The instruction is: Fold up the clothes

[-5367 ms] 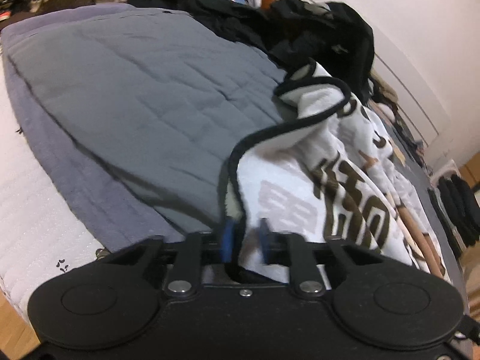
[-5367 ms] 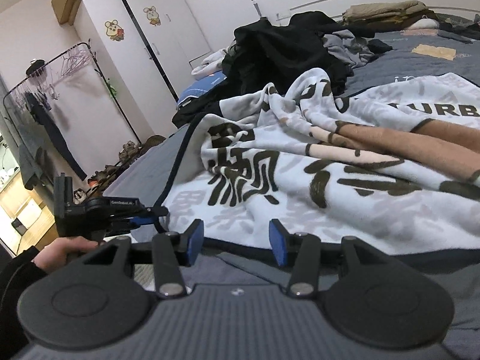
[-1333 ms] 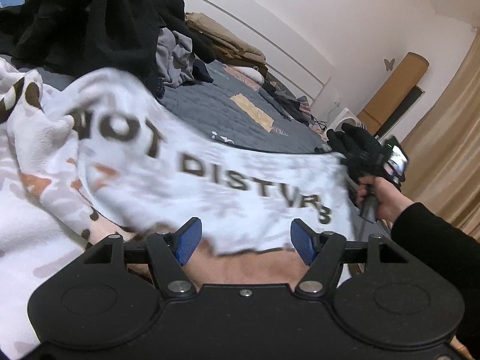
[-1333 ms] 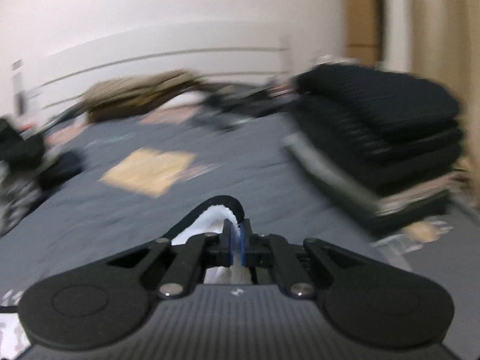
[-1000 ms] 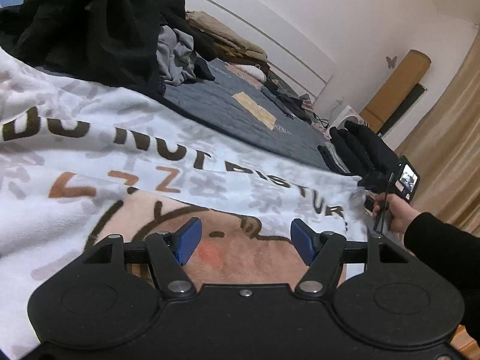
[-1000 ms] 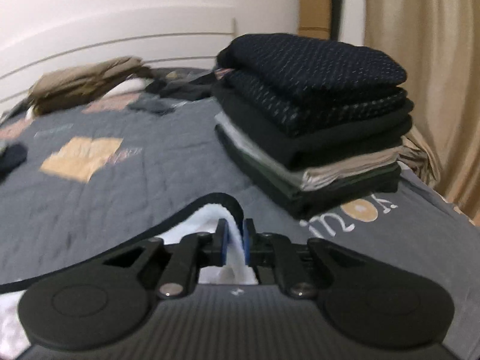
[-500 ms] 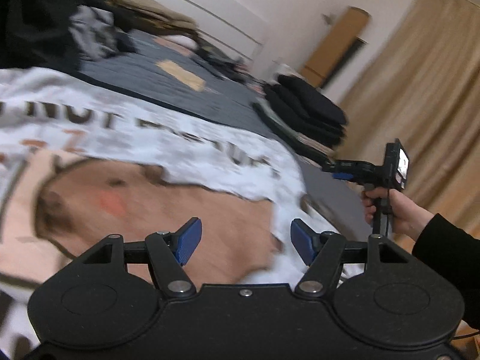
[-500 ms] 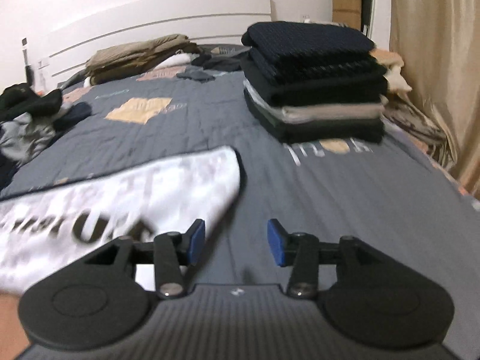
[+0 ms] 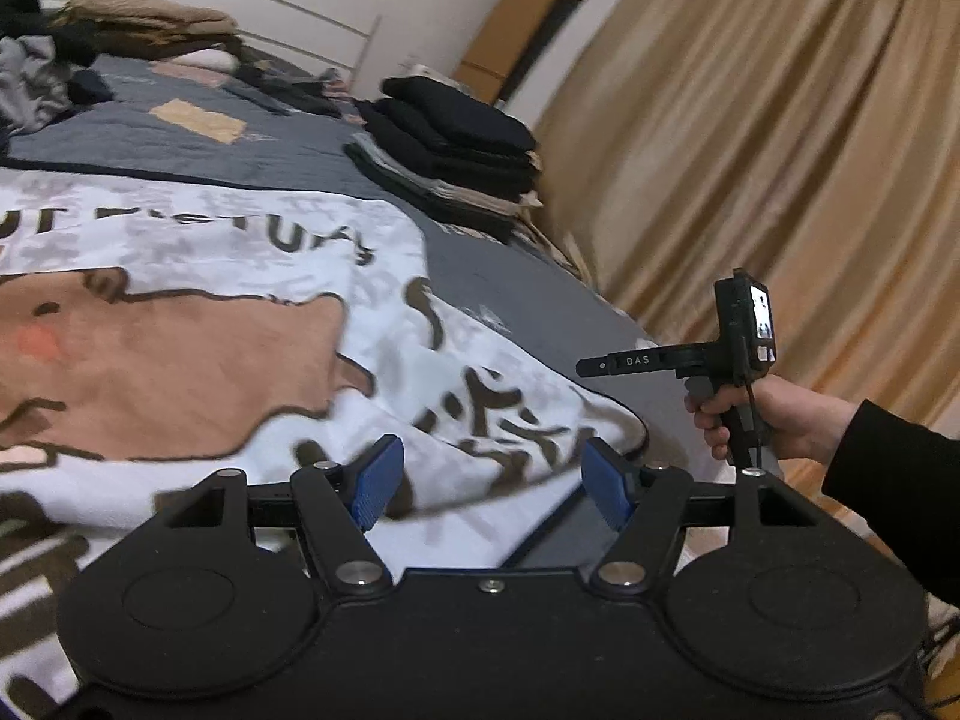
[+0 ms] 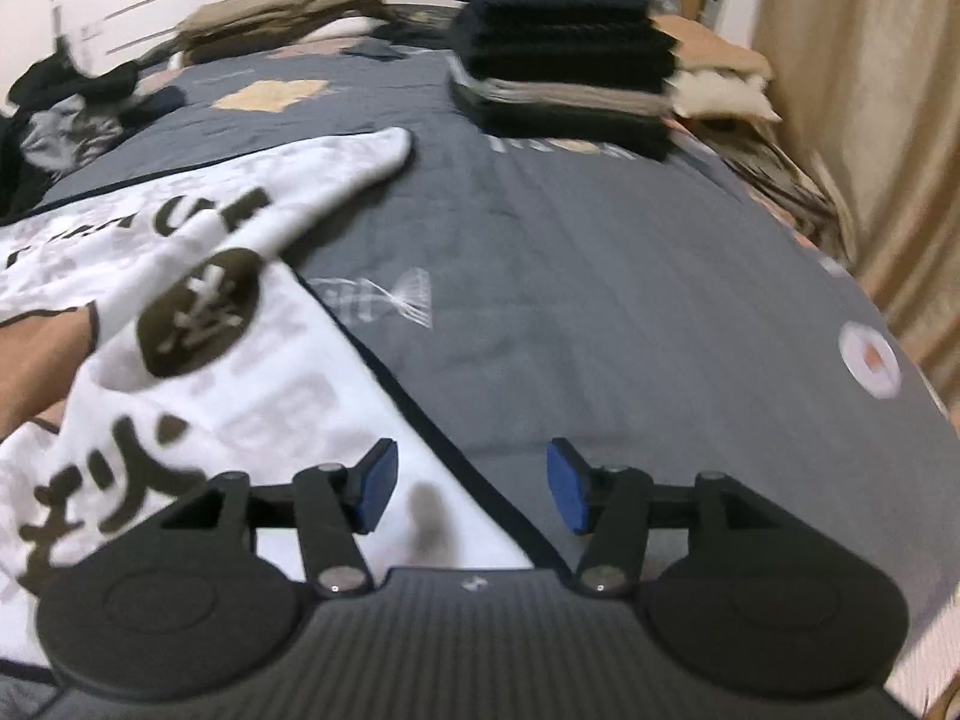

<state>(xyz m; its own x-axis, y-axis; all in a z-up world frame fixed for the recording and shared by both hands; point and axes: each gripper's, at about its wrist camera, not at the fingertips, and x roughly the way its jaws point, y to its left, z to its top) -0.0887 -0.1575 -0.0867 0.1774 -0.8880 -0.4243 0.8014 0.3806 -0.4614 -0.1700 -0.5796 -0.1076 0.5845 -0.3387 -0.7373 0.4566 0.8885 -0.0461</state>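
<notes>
A white fleece blanket [image 9: 198, 300] with dark lettering, a brown cartoon animal and a black edge lies spread on the grey bed. Its near corner lies just ahead of my left gripper [image 9: 492, 480], which is open with nothing between its blue pads. In the right wrist view the blanket [image 10: 198, 372] fills the left half, one corner reaching toward the folded stack. My right gripper [image 10: 471, 486] is open over the blanket's black edge and holds nothing. A hand holds that right gripper [image 9: 678, 360] at the right of the left wrist view.
A stack of folded dark clothes [image 10: 564, 60] sits at the far right of the grey bedspread [image 10: 600, 276]. A pile of unfolded garments [image 9: 36, 78] lies at the far left by the headboard. Tan curtains [image 9: 780, 120] hang along the right side.
My right gripper has let go of the blanket corner and opened, then pulled back toward the near edge. The blanket now lies flat. My left gripper has swung right, staying open.
</notes>
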